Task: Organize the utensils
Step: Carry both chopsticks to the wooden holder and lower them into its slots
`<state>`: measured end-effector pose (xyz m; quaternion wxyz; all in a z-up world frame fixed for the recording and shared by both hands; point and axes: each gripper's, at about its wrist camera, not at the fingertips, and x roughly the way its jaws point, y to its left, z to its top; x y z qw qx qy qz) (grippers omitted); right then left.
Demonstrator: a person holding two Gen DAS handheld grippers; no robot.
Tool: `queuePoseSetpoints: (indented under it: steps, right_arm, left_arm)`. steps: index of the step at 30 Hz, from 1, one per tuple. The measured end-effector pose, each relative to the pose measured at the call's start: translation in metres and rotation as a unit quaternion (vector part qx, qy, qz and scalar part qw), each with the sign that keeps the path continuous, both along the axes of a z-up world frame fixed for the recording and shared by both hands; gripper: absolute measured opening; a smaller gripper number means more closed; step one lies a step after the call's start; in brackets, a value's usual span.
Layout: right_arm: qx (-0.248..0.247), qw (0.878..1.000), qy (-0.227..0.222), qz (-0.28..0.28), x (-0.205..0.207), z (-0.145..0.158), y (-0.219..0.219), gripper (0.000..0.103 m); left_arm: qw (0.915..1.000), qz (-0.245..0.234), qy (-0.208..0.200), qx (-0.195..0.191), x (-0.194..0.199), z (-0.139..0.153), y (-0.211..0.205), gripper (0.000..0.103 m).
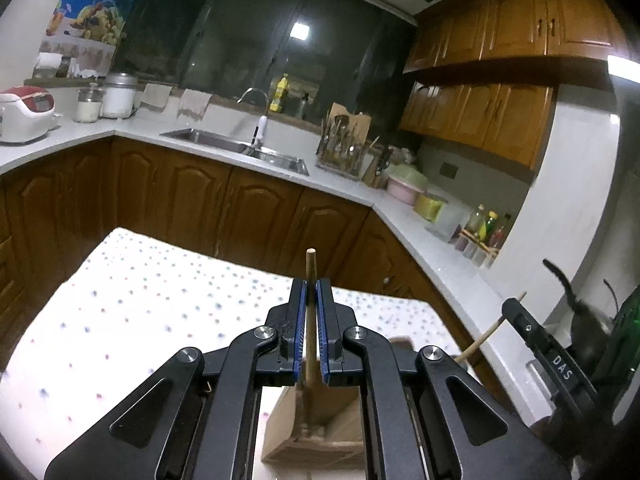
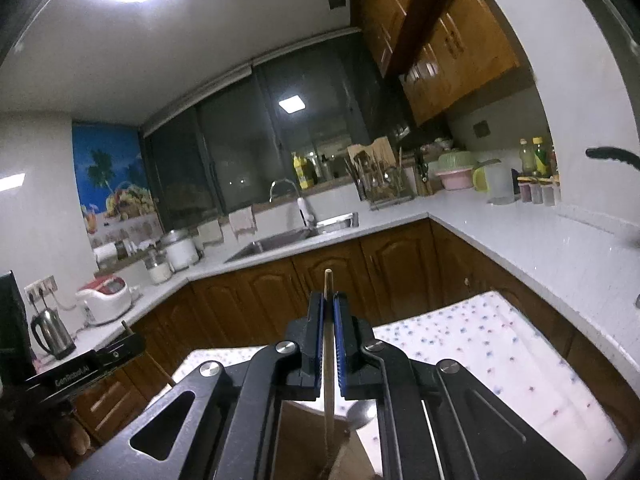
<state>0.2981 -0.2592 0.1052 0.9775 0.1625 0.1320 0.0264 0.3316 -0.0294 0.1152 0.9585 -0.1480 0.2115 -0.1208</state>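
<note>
In the left wrist view my left gripper (image 1: 311, 286) is shut on an upright wooden utensil handle (image 1: 310, 272). Its lower end reaches down into a wooden holder box (image 1: 316, 436) on the table. In the right wrist view my right gripper (image 2: 328, 298) is shut on a thin pale wooden stick (image 2: 327, 280), which runs down toward the same wooden holder (image 2: 304, 432). A metal spoon bowl (image 2: 360, 416) lies beside the holder. The right gripper (image 1: 514, 312) also shows at the left view's right edge with its stick (image 1: 486, 338). The left gripper (image 2: 128, 342) shows at the right view's left edge.
The table carries a white dotted cloth (image 1: 140, 312). Beyond it runs an L-shaped white counter with a sink (image 1: 236, 148), a utensil rack (image 1: 344, 148), a rice cooker (image 1: 26, 114), stacked bowls (image 1: 406, 186) and bottles (image 1: 486, 228). A kettle (image 2: 52, 334) stands at the left.
</note>
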Motion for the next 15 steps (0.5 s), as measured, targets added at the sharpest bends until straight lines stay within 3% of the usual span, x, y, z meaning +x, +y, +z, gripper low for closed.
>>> queuePoseSetpoints:
  steps: [5, 15]
  right_arm:
    - [-0.005, 1.0, 0.02, 0.0, 0.003, -0.019, 0.001, 0.005]
    - [-0.002, 1.0, 0.029, 0.0, 0.006, -0.018, -0.001, 0.007]
  left_arm:
    - [0.9999, -0.002, 0.005, 0.014, 0.0, -0.01, -0.006, 0.006]
    - [0.9995, -0.015, 0.009, 0.026, 0.002, -0.005, -0.01, 0.006]
